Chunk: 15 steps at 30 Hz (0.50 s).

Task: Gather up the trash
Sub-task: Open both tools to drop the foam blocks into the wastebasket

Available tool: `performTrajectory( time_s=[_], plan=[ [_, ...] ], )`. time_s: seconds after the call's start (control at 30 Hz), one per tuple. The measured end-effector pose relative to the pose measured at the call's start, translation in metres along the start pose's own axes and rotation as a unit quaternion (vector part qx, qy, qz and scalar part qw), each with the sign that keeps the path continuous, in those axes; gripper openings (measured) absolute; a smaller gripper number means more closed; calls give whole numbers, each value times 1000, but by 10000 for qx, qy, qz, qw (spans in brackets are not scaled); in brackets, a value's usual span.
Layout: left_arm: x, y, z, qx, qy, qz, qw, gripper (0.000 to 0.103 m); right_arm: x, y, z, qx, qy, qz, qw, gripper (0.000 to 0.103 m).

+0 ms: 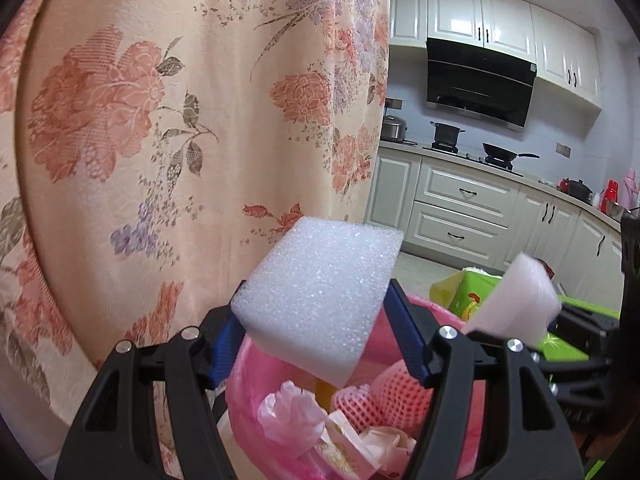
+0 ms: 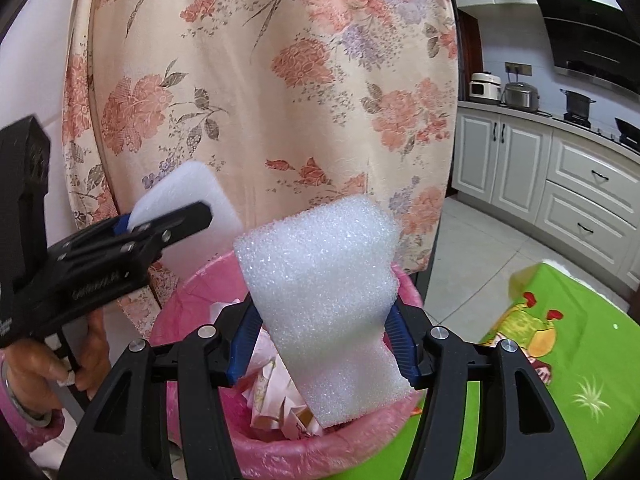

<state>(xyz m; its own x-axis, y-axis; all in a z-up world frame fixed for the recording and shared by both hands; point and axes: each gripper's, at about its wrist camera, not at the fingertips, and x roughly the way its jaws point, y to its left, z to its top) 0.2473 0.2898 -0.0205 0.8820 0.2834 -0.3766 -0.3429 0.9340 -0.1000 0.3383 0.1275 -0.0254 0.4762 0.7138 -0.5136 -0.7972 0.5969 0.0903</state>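
Left wrist view: my left gripper is about half open, with a white foam block between its blue pads, which touch its sides. The block hangs over the pink-lined bin at bottom centre. Already in the bin: a pink net sleeve, crumpled bags and wrappers. At right edge, a second foam piece sits in the other gripper, above the green table. A flowered curtain fills the left half of the frame.

Right wrist view: my right gripper is about half open too, with a taller foam block between its pads, lower end already inside the bin rim. Left gripper shows at middle left, its foam just above the far rim; a hand is on the trigger.

Judgement: late stage. The bin holds several items and both foam pieces are over it, not yet dropped. Left to do: release both. Whether more trash remains on the table, I cannot tell.
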Motion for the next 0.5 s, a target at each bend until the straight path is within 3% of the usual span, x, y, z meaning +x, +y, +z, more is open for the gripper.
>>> performTrajectory(
  time_s=[0.07, 0.13, 0.33, 0.5],
  plan=[
    [4, 3, 4, -69, -19, -12, 10000, 74, 3, 0, -2, 15, 16, 77, 10000, 59],
    [3, 5, 7, -169, -69, -66, 9998, 80, 4, -1, -5, 35, 4, 144, 9999, 76],
    [0, 6, 12, -211, -169, 4, 9996, 82, 0, -3, -11, 62, -27, 147, 9999, 76],
    [-14, 4, 11, -230, -254, 158, 9993, 94, -18, -5, -18, 88, -94, 14, 9999, 76]
  ],
)
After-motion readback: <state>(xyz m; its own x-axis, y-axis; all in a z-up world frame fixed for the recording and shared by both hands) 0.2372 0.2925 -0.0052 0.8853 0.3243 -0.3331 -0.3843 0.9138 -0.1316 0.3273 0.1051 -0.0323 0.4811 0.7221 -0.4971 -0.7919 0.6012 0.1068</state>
